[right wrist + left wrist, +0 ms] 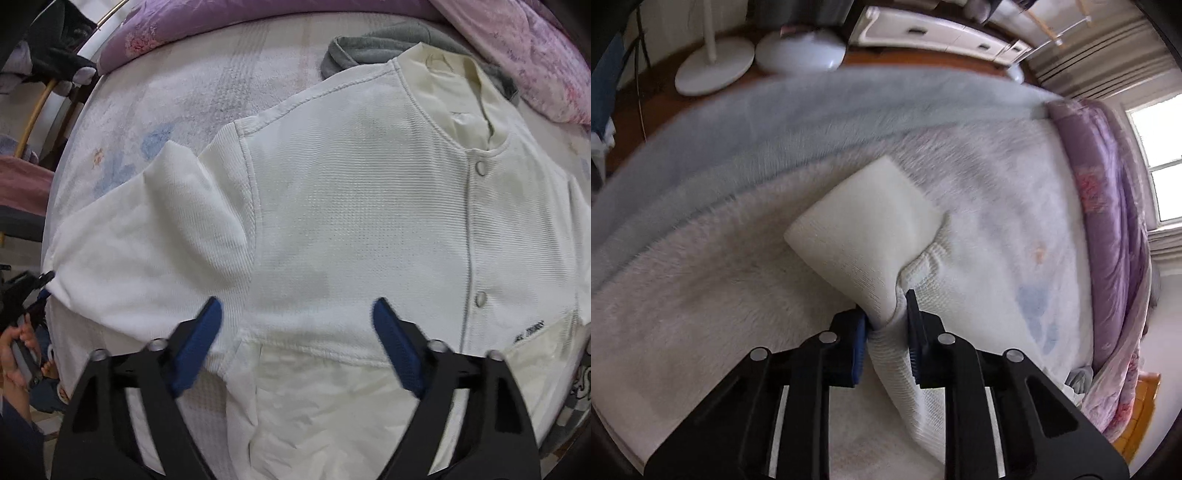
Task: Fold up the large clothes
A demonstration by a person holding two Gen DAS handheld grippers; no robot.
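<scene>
A white waffle-knit jacket (354, 206) with snap buttons lies front up on the bed, collar at the far side. Its sleeve (147, 236) stretches out to the left. My left gripper (886, 314) is shut on the sleeve's cuff end (871, 236) and holds it lifted above the bed; it also shows at the left edge of the right wrist view (40, 284). My right gripper (299, 314) is open and empty, hovering over the jacket's lower front near the hem.
A purple floral quilt (258, 18) lies bunched along the far side of the bed (1015, 206). A grey garment (373, 48) sits under the collar. A fan base (714, 68) and a white round object (801, 51) stand on the floor beyond the bed.
</scene>
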